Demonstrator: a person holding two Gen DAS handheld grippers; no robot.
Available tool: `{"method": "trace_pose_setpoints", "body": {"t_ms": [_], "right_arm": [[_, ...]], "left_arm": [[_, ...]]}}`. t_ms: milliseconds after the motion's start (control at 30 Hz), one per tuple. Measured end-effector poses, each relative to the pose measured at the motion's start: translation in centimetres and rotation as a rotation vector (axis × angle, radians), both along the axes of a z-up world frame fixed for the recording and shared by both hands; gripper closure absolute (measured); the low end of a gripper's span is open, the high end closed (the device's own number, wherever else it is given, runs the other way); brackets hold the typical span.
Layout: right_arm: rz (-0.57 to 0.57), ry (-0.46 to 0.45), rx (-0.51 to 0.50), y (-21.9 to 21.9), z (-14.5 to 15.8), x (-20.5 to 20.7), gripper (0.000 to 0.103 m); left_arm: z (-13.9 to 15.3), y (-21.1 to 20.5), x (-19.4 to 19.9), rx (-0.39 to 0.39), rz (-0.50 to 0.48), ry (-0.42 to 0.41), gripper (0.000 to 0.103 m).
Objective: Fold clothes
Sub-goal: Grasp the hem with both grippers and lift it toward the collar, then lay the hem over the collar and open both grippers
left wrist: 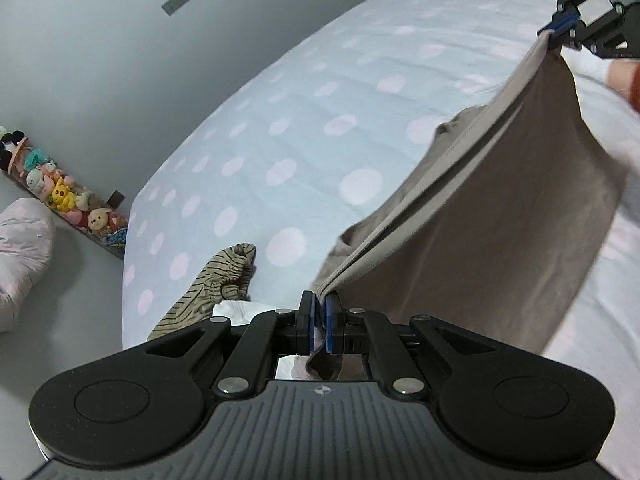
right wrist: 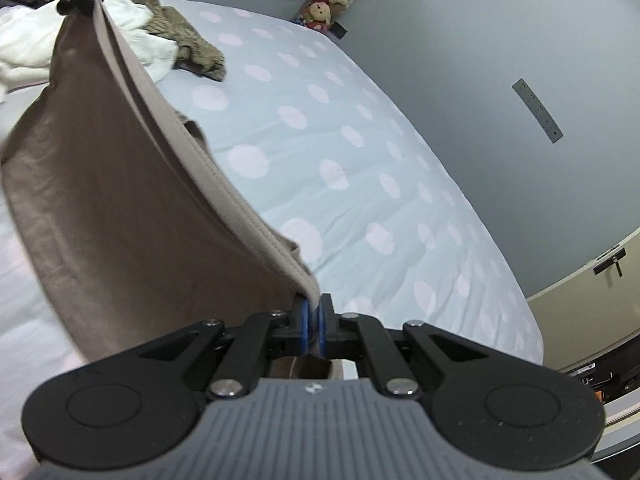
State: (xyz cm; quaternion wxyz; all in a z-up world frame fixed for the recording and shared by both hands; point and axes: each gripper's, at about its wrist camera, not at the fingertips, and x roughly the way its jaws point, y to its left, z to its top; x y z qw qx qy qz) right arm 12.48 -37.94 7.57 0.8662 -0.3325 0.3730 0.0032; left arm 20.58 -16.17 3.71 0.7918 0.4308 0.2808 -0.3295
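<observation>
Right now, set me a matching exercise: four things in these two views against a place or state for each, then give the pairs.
Things:
1. brown garment
2. striped garment
3. plush toys
4. white cloth

Places or states:
A. lined up along the wall beside the bed
B. stretched in the air between the left claw and the right claw
C. crumpled by the bed's edge
D. heaped next to the striped garment

Pairs: 1-B, 2-C, 3-A, 4-D
</observation>
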Motion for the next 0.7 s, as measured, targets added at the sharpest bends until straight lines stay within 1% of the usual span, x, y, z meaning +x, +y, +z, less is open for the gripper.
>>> {"method": "trace_pose_setpoints", "body": {"t_ms": [100, 200, 333, 467, 533, 567, 600, 667, 700], "right_arm": [[-0.001, 0.024, 0.002, -0.9, -1.6, 3.7, 0.098], [-0.012, 0.065, 0.009, -1.9, -4.0, 7.0, 0.098], [-0.044, 0.139, 0.07, -3.5, -7.5, 11.2, 0.098], [-0.078, 0.19, 0.123, -4.9, -10.5, 14.0, 0.097], [-0.092, 0.201, 0.149, -5.5, -11.6, 15.1, 0.097], [-0.097, 0.199, 0.155, -5.7, -11.9, 15.4, 0.096], [-0.1, 0.196, 0.159, -5.9, -12.1, 15.6, 0.094], [-0.112, 0.192, 0.17, -6.3, -12.4, 15.8, 0.087], [-0.122, 0.187, 0.177, -6.5, -12.4, 15.9, 0.085]], "left_arm": [[-1.7, -1.3, 2.7, 0.015, 0.012, 0.023, 0.1], [-4.2, -2.6, 5.5, 0.023, 0.03, 0.064, 0.1], [-7.6, -3.9, 9.2, 0.013, 0.055, 0.122, 0.1], [-9.9, -4.5, 11.7, -0.015, 0.082, 0.164, 0.1], [-10.9, -4.6, 12.7, -0.03, 0.099, 0.178, 0.099], [-11.3, -4.5, 13.0, -0.034, 0.108, 0.185, 0.099], [-11.7, -4.5, 13.3, -0.04, 0.119, 0.191, 0.097], [-12.2, -4.2, 13.7, -0.054, 0.147, 0.192, 0.095], [-12.3, -3.9, 13.9, -0.06, 0.161, 0.189, 0.094]]}}
